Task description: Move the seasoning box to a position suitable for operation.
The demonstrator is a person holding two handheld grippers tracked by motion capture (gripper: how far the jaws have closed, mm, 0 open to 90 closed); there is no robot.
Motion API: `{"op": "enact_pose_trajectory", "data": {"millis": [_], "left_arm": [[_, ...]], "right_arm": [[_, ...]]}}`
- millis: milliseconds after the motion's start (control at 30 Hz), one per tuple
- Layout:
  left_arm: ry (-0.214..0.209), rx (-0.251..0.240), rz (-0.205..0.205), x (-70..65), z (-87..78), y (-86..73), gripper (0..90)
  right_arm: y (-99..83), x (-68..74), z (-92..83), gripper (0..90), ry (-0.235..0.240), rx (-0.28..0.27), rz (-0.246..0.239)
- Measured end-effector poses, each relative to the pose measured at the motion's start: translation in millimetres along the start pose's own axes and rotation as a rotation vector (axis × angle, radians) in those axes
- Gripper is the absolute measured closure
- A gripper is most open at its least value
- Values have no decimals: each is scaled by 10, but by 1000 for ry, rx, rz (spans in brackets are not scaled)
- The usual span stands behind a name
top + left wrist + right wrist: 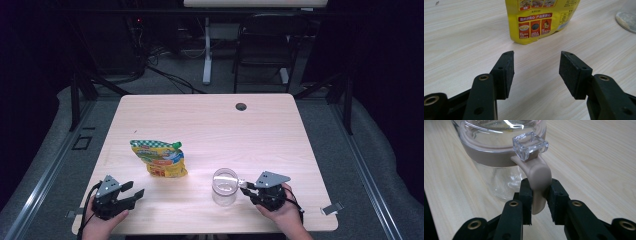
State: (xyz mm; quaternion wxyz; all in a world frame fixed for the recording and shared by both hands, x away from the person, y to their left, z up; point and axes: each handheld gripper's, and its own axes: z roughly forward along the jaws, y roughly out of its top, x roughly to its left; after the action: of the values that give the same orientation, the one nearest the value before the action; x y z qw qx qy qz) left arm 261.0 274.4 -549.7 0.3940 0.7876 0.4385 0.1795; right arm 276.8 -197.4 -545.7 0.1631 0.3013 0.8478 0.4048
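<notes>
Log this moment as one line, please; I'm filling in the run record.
right gripper: shut on jar latch tab | left gripper: open, empty, facing yellow pouch | clear jar: upright on table

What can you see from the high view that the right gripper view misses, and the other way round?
The high view takes in the whole table, the yellow pouch, the left gripper with its jaws apart, both hands, and a chair behind. The right gripper view shows up close that its jaws are closed on the jar's beige latch, below a clear clip. Both show the jar, the right gripper and the wooden tabletop.
</notes>
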Motion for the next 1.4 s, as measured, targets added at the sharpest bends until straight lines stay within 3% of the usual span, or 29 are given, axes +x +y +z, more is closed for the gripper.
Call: {"op": "enact_pose_trajectory", "data": {"millis": [167, 300, 467, 533, 867, 1100, 1200, 1233, 1267, 1367, 1400], "left_arm": [[-6, -1, -12, 23, -5, -7, 461], [0, 7, -8, 32, 6, -14, 461], [3, 12, -3, 37, 12, -16, 461], [2, 11, -3, 35, 15, -15, 461], [3, 6, 5, 11, -1, -11, 461], [-12, 1, 19, -38, -18, 36, 464], [-30, -9, 21, -129, -9, 120, 465], [-30, -9, 21, -129, -9, 120, 466], [-59, -17, 29, -203, -4, 184, 467], [-62, -27, 57, -298, 8, 256, 463], [-78, -37, 73, -385, 25, 333, 458]], "right_arm": [[2, 38, 1, 744, 23, 2, -14], [-19, 24, -3, 736, 22, -14, 20], [-46, -59, -53, 713, -23, -39, 84], [-49, -79, -69, 696, -20, -49, 102], [-29, -48, -162, 673, -43, -61, 93], [30, -2, -318, 649, -99, -16, 63], [67, -57, -438, 603, -113, -36, 121], [67, -57, -438, 603, -113, -36, 121], [101, -89, -506, 597, -139, -43, 159], [136, -108, -544, 607, -143, -51, 189], [188, -122, -582, 631, -162, -53, 203]]}}
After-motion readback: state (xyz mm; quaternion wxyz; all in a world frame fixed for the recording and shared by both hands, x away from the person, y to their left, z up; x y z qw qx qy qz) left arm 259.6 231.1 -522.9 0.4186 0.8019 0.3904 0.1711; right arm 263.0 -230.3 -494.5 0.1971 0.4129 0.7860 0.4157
